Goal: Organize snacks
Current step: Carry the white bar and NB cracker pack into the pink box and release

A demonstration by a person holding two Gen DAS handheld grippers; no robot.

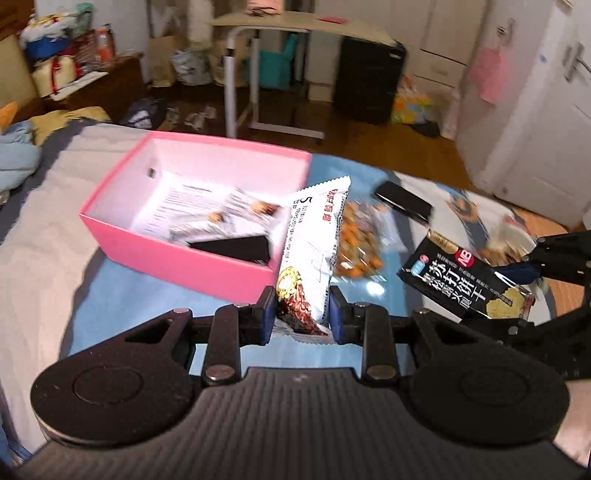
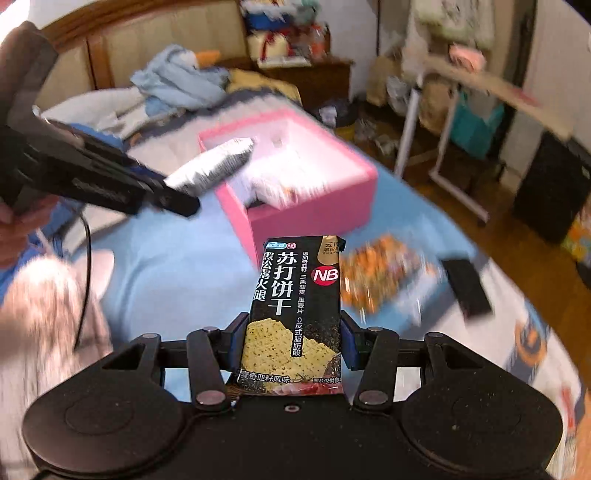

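Note:
My left gripper [image 1: 301,312] is shut on a white snack packet [image 1: 314,251], held upright just in front of the near right corner of the pink box [image 1: 184,254]. The box holds white packets and a black one [image 1: 236,247]. My right gripper [image 2: 293,339] is shut on a black soda cracker packet [image 2: 295,314], held above the blue sheet; it also shows in the left wrist view [image 1: 465,280]. In the right wrist view the left gripper [image 2: 173,199] holds the white packet [image 2: 214,166] over the pink box [image 2: 306,218].
A clear bag of orange nuts [image 1: 360,243] and a black flat packet [image 1: 402,201] lie on the bed right of the box. Blue clothes [image 2: 177,81] lie by the headboard. A white side table [image 1: 295,26] and a black cabinet [image 1: 369,81] stand beyond the bed.

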